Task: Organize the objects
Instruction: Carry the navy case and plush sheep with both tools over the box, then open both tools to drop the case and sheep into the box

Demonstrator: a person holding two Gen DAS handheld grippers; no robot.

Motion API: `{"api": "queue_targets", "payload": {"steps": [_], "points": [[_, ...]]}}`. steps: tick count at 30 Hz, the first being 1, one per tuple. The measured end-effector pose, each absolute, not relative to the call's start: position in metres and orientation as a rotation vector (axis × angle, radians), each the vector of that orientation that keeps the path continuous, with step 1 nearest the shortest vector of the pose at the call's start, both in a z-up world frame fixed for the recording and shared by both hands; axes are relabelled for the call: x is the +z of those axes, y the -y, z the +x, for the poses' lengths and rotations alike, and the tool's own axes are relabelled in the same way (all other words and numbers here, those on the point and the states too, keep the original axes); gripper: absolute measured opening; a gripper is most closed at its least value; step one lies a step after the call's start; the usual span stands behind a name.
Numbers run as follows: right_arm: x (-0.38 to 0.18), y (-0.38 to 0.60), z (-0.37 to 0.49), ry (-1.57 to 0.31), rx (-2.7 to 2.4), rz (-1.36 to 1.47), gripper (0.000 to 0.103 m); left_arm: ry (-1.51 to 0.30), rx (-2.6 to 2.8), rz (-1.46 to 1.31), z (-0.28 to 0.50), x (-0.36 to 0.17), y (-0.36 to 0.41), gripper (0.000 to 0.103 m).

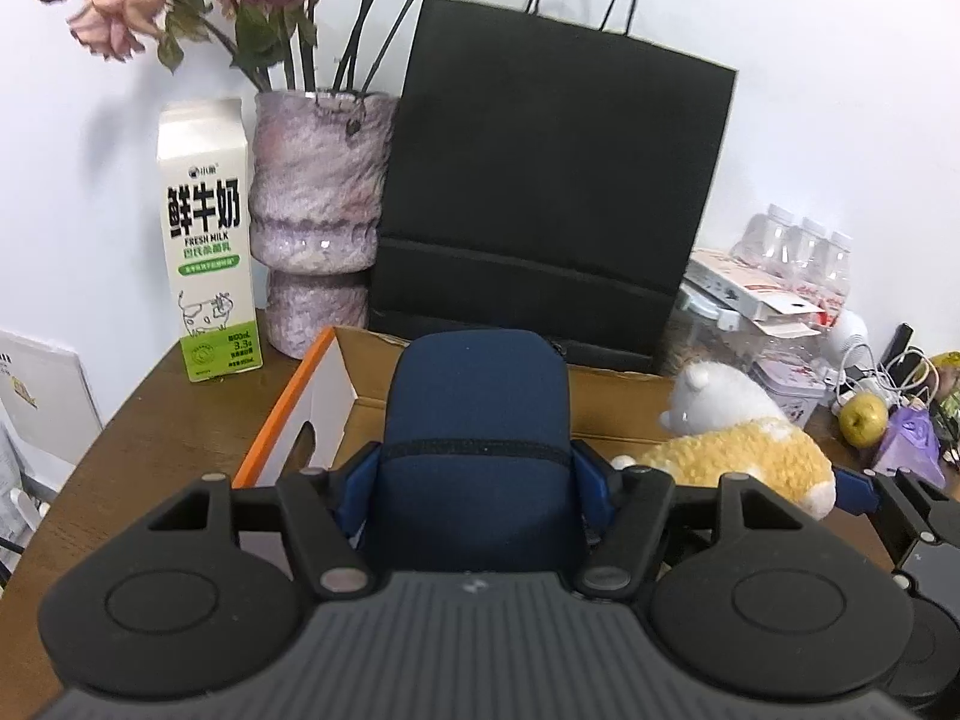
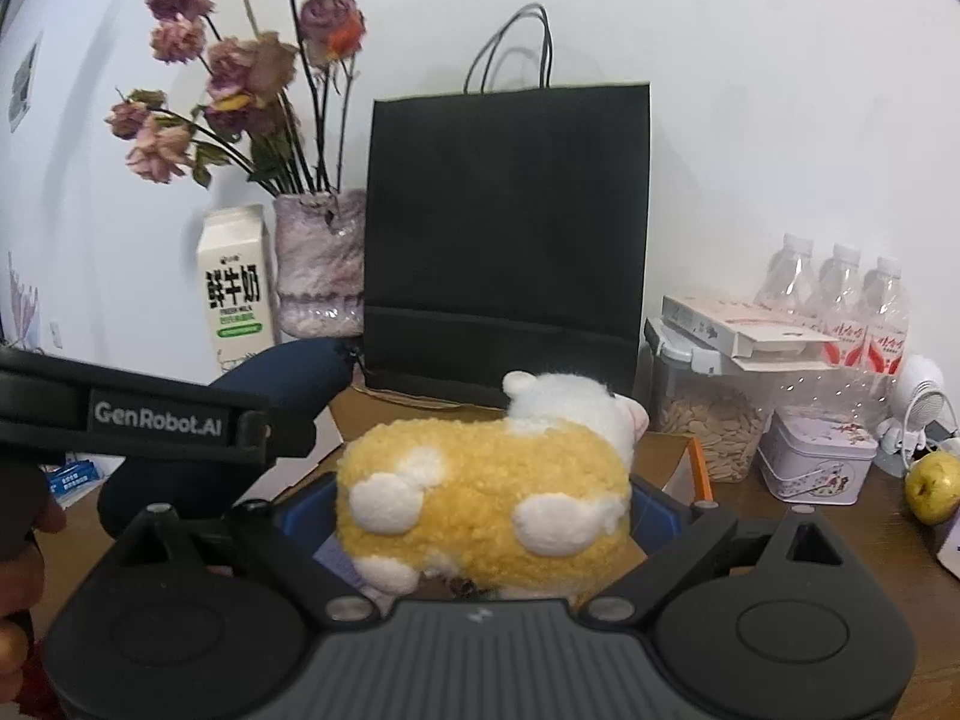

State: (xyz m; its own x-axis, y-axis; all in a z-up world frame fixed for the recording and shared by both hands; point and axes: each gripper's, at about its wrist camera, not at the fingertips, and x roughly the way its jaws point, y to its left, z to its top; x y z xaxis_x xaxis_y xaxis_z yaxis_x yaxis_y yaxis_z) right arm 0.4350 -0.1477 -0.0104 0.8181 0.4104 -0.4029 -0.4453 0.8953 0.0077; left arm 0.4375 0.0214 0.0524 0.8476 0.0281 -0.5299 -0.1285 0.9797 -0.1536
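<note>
A navy blue soft pouch sits between the blue fingers of my left gripper, which is shut on it. It hangs over an open cardboard box with an orange outer side. A yellow and white plush toy fills my right gripper, shut on its body, also above the box. The left wrist view shows the plush toy just right of the pouch. The pouch appears left of the toy in the right wrist view, under the left gripper's black body.
Behind the box stand a black paper bag, a purple vase of dried flowers and a milk carton. To the right are water bottles, a seed jar, a tin and a yellow-green fruit.
</note>
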Motion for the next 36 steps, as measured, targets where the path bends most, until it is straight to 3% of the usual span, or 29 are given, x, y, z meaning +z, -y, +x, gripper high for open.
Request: {"api": "queue_targets", "payload": {"steps": [30, 33, 34, 35, 36], "points": [[-0.031, 0.134, 0.482, -0.512, 0.458, -0.09, 0.097, -0.635, 0.113, -0.185, 0.489, 0.027, -0.031, 0.067], [-0.032, 0.132, 0.482, -0.528, 0.459, -0.109, 0.102, -0.637, 0.118, -0.163, 0.487, 0.027, -0.028, 0.076], [-0.032, 0.131, 0.481, -0.527, 0.454, -0.115, 0.103, -0.627, 0.122, -0.157, 0.486, 0.028, -0.027, 0.093], [-0.031, 0.13, 0.479, -0.522, 0.446, -0.124, 0.103, -0.611, 0.13, -0.149, 0.484, 0.03, -0.026, 0.103], [-0.031, 0.13, 0.479, -0.52, 0.442, -0.131, 0.103, -0.589, 0.139, -0.139, 0.481, 0.032, -0.025, 0.103]]}}
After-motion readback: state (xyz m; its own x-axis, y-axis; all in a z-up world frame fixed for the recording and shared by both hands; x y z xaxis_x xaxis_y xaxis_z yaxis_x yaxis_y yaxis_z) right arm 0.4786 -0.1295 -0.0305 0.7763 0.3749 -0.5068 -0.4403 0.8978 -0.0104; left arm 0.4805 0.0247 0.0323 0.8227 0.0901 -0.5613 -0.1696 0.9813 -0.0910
